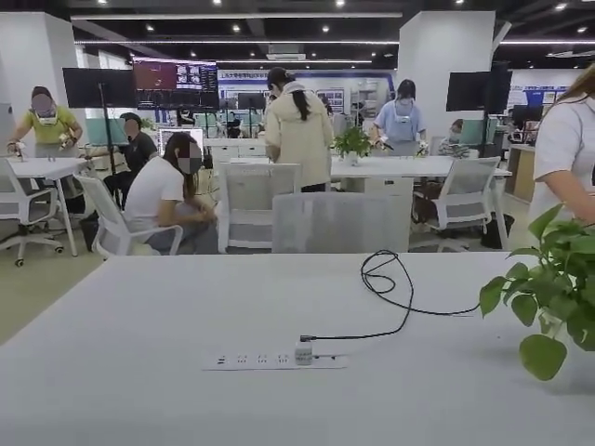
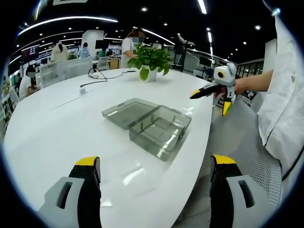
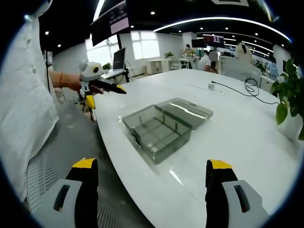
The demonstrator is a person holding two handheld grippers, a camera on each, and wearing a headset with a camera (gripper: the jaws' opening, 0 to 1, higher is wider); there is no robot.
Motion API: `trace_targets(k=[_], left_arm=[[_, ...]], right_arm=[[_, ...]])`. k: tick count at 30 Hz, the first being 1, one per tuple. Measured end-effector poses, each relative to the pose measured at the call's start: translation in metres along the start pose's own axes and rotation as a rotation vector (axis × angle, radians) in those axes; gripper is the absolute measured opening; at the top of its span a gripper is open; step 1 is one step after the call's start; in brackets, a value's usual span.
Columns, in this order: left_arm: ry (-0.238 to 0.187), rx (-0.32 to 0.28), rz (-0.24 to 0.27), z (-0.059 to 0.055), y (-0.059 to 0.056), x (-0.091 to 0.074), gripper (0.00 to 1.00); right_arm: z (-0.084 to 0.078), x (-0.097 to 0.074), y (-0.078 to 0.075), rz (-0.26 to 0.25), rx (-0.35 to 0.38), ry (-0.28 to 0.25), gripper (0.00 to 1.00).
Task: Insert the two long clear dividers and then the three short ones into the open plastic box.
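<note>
The left gripper [image 2: 154,164] and right gripper [image 3: 152,166] each hold their grey, yellow-tipped jaws spread wide with nothing between them, off the rounded edge of a smooth, glossy white table [image 2: 71,123]. Near that edge sits the rectangular box [image 2: 159,128] of smoky clear plastic, its flat lid [image 2: 126,111] hinged open on the tabletop. Farther back lie a looped black cable [image 1: 390,288], a flat white power strip [image 1: 274,360] and a leafy green plant [image 2: 149,59].
</note>
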State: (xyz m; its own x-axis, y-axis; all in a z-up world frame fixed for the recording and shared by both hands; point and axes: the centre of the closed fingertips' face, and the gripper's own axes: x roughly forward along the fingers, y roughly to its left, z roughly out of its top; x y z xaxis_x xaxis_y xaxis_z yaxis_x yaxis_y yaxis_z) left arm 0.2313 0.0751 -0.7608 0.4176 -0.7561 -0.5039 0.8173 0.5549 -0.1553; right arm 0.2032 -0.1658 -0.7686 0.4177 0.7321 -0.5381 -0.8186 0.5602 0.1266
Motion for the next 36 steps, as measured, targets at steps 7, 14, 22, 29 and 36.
trace_targets(k=[7,14,22,29,36], left_arm=[[0.022,-0.029,0.024,-0.004,0.019,-0.003,0.97],[0.061,-0.048,0.059,-0.012,0.039,-0.005,0.95],[0.119,-0.117,0.114,-0.024,0.063,-0.008,0.87],[0.164,-0.137,0.146,-0.029,0.078,-0.009,0.78],[0.231,-0.142,0.17,-0.041,0.087,-0.007,0.68]], right_arm=[[0.0,0.001,0.0,-0.002,0.006,-0.002,0.94],[0.0,0.001,0.0,-0.007,0.014,-0.008,0.94],[0.002,0.001,-0.002,-0.013,0.022,-0.015,0.94],[0.002,0.001,-0.003,-0.018,0.03,-0.018,0.94],[0.002,0.002,-0.003,-0.024,0.041,-0.021,0.93]])
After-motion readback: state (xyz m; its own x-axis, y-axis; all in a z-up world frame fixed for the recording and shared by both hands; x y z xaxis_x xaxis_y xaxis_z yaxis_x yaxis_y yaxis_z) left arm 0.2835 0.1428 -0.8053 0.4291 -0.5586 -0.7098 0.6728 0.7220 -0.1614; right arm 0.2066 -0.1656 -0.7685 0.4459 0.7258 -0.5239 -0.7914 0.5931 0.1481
